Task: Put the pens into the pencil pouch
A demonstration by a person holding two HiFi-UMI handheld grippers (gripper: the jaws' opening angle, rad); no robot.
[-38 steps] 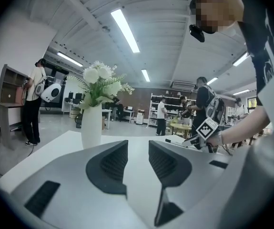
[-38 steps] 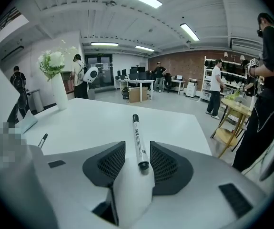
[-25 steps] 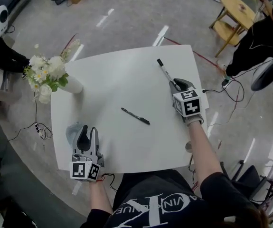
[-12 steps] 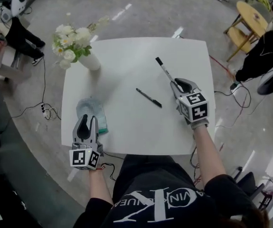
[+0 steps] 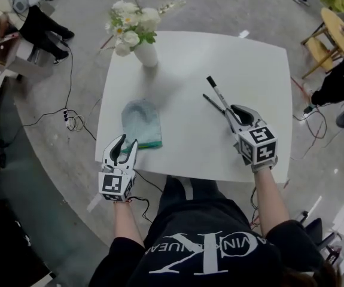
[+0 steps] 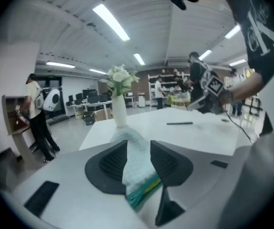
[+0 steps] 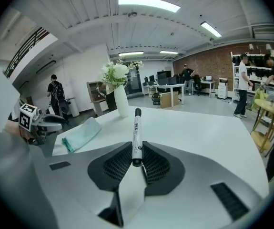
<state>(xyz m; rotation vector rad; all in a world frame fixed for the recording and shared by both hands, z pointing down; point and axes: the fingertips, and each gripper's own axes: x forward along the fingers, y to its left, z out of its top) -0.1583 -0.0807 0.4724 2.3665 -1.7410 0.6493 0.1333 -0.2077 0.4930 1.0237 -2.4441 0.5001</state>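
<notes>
- Left gripper [image 5: 127, 142]: jaws opening, with the pouch's near end between them, unpinched.
- Pale teal fabric pencil pouch [image 5: 142, 121]: flat on the white square table [image 5: 261, 70], front left. Unheld, it may slide when a pen pushes in.
- White vase of white flowers [image 5: 146, 54]: behind the pouch; a wide swing could topple it.
- Thin black pen [image 5: 212, 103]: loose on the table.
- White black-capped marker [image 5: 219, 94]: clamped at its tail by the right gripper [image 5: 236, 117]; it may pivot.

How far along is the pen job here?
Done: nothing; the mint-green fabric pencil pouch shows no pen in it. In hand: the right gripper grips a white marker pen with black cap; the left gripper has its jaws opening with the pouch edge between them. Left: that marker and the thin black pen on the white table.
</notes>
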